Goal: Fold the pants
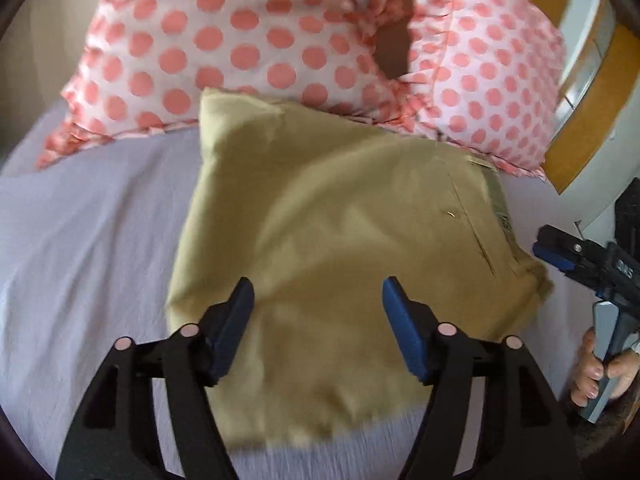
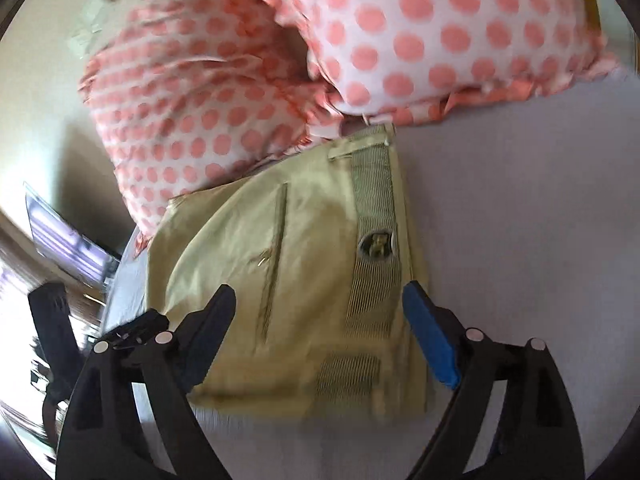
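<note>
Khaki pants (image 1: 340, 220) lie folded into a compact stack on the lavender bed sheet (image 1: 88, 248). My left gripper (image 1: 318, 292) is open and empty, hovering over the near part of the stack. My right gripper (image 2: 320, 296) is open and empty above the pants (image 2: 304, 280) at the waistband end, where the ribbed waistband (image 2: 374, 208) and a metal button (image 2: 376, 245) show. The right gripper also shows in the left wrist view (image 1: 560, 246) at the pants' right edge, held by a hand (image 1: 600, 372).
Two pink polka-dot pillows (image 1: 224, 44) (image 1: 492, 76) lie just behind the pants, touching the far edge. A wooden headboard (image 1: 580, 120) is at the far right. In the right wrist view the pillows (image 2: 400, 40) fill the top and the bed edge (image 2: 120, 280) is at the left.
</note>
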{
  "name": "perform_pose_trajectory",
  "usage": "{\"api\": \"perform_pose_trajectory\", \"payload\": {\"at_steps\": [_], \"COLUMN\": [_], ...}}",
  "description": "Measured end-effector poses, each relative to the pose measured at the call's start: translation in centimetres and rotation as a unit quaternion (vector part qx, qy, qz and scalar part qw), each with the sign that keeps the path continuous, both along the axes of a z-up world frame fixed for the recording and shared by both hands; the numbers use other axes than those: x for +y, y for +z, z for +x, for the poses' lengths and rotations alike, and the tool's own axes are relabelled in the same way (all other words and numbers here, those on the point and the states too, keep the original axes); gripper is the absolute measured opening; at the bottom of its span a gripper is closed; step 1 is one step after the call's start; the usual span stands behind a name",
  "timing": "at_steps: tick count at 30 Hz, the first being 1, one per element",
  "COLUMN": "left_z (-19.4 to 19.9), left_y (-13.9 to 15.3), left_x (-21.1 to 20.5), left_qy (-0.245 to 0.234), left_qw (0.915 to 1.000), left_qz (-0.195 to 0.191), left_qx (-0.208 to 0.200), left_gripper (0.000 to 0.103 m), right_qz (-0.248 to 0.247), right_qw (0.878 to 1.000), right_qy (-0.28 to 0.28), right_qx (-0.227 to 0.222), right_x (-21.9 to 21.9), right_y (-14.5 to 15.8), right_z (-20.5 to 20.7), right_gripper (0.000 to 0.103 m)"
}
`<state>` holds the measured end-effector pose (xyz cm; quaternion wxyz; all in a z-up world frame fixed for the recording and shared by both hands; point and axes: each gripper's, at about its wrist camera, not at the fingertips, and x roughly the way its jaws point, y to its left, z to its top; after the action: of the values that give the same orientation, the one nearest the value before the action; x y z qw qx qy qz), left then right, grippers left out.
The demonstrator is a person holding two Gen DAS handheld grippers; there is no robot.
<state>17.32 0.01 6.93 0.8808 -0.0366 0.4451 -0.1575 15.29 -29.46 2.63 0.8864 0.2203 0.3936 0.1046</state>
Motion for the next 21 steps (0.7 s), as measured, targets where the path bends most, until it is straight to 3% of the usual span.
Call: {"api": "perform_pose_trajectory", "payload": {"at_steps": [1, 4, 6, 8, 11, 15, 21], "left_z": [-1.6, -7.2, -10.1, -11.9, -12.4, -12.2, -13.1], "left_y": [0.3, 0.2, -0.7, -1.8, -3.2, -4.5, -4.7], "left_x": [0.1, 0.9, 1.6, 2.0, 2.3, 2.2, 2.1], "left_qy": [0.001, 0.035, 0.049, 0.051, 0.056, 0.075, 0.084], "left_qw": [0.9999, 0.9956, 0.9936, 0.9944, 0.9946, 0.9913, 0.9906], "left_qz": [0.009, 0.076, 0.094, 0.09, 0.086, 0.108, 0.104], "left_qx": [-0.014, -0.043, -0.037, -0.019, -0.016, -0.004, -0.027], "left_gripper": [0.088, 0.101, 0.101, 0.101, 0.101, 0.101, 0.101], "right_qz": [-0.026, -0.108, -0.153, -0.186, -0.205, -0.218, -0.237], "right_qw": [1.0, 0.993, 0.987, 0.982, 0.978, 0.975, 0.97], "right_qy": [-0.003, -0.017, -0.019, -0.016, -0.016, -0.027, -0.049], "right_qx": [-0.017, -0.04, -0.045, -0.038, -0.03, -0.014, -0.015], "right_x": [0.8, 3.6, 5.3, 7.0, 8.4, 9.1, 9.8], "right_y": [0.6, 0.4, -0.6, -2.1, -3.6, -4.4, -4.8], "right_z": [-2.6, -7.7, -9.8, -11.4, -11.6, -11.8, -12.6], "right_gripper": [0.102, 0.102, 0.102, 0.102, 0.102, 0.102, 0.102]}}
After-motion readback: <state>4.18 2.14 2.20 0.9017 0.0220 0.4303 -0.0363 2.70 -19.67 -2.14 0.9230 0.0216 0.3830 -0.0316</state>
